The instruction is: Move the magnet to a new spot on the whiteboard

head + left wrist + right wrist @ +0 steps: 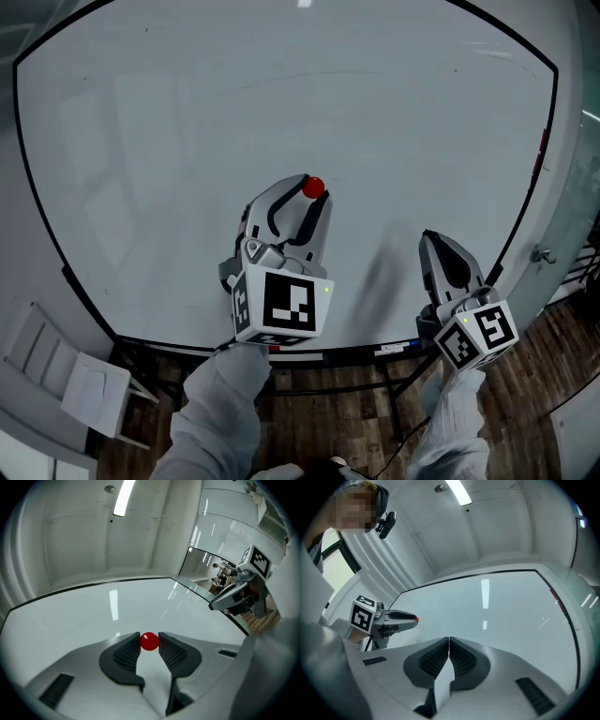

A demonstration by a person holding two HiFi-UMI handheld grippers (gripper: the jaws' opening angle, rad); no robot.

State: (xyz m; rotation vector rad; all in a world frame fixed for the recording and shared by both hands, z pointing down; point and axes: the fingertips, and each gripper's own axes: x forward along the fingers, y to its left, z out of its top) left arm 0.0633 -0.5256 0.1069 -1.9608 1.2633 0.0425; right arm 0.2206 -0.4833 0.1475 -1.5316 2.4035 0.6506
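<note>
A small round red magnet (313,187) (149,641) sits between the tips of my left gripper (311,190) (149,642), whose jaws are shut on it in front of the whiteboard (187,141) (70,616). Whether the magnet touches the board I cannot tell. In the right gripper view the left gripper (412,618) shows at the left with a red speck at its tip. My right gripper (431,239) (449,641) is at the board's lower right, jaws shut with nothing between them.
The whiteboard has a black frame (525,216) and stands on a dark stand over a wooden floor (347,412). A white folding chair (66,375) stands at the lower left. Markers lie on the board's bottom ledge (398,349).
</note>
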